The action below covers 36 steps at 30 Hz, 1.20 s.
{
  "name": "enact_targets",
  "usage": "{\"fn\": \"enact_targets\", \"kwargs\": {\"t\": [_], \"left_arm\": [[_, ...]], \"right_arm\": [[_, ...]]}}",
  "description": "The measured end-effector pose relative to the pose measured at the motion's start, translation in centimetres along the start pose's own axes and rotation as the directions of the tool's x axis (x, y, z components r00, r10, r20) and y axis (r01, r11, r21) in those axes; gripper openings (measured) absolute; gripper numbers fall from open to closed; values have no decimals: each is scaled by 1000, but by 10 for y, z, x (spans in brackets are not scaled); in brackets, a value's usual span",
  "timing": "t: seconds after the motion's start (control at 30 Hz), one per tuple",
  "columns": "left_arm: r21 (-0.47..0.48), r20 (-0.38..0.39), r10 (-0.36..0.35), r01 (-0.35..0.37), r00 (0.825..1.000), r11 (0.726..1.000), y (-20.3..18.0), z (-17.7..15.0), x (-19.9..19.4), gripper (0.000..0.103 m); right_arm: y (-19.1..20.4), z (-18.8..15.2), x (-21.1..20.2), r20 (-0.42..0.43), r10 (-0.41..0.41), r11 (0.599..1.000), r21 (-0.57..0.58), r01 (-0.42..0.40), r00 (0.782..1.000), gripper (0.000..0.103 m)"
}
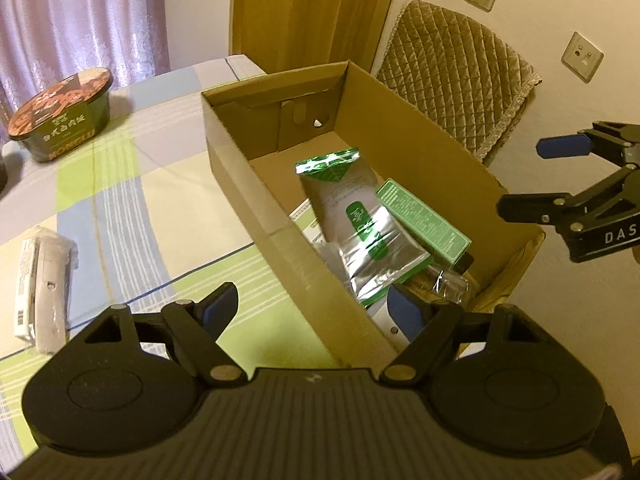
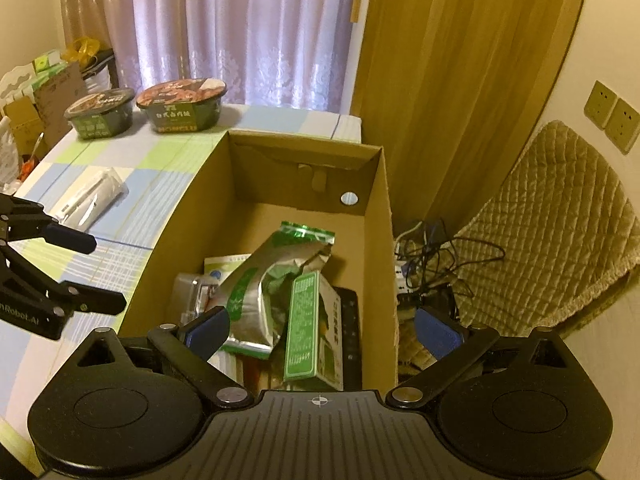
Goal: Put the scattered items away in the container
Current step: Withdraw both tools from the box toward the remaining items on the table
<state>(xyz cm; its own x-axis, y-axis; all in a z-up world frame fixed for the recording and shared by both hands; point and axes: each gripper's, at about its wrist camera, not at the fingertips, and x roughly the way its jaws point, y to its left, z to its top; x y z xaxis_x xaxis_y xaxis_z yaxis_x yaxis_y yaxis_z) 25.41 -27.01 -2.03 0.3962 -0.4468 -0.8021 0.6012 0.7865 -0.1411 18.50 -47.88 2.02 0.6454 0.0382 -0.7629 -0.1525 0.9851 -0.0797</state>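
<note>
Your left gripper point(image 1: 308, 308) and right gripper point(image 2: 320, 332) both hang with fingers apart and empty above the box point(image 2: 376, 216), which already holds several packets. Further left, a wrapped pack point(image 2: 90, 198) and two noodle bowls point(image 2: 182, 106) wait on the table point(image 2: 168, 184).

Both views are dim and carry a warm yellow-green cast. The brightest patch is the curtain point(image 2: 240, 40), which glows pale lilac with light coming through from behind it. Shadows are soft: a faint one lies beside the noodle bowl point(image 1: 60, 116) near the far left edge of the bench, and the inside of the cardboard box point(image 2: 256, 184) darkens toward its far wall. The foil pouch point(image 1: 352, 216) throws small silver glints. Fisheye distortion bends the straight box edges, and black vignetting fills the corners. Fine detail is soft and grainy, and printed text is mostly unreadable.
</note>
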Motion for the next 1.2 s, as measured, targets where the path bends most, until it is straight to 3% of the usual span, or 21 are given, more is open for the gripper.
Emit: {"fn": "enact_targets", "kwargs": {"t": [0.33,0.67,0.83,1.2], "left_arm": [[-53,-10,45,-45,999,998,26,-42,-35,79],[-134,-21,161,-162,987,978,90,-96,-77,81],[-187,-23,211,-212,977,959,131,-120,-92,82],[-186,-6,353,-348,936,919,210,-144,-91,82]], "right_arm": [[39,-6,-21,25,63,998,-2,-63,998,103],[123,18,-37,56,185,979,-101,-179,981,103],[166,36,-22,45,230,963,-153,-221,972,103],[245,59,48,-32,284,939,-196,-285,958,103]]}}
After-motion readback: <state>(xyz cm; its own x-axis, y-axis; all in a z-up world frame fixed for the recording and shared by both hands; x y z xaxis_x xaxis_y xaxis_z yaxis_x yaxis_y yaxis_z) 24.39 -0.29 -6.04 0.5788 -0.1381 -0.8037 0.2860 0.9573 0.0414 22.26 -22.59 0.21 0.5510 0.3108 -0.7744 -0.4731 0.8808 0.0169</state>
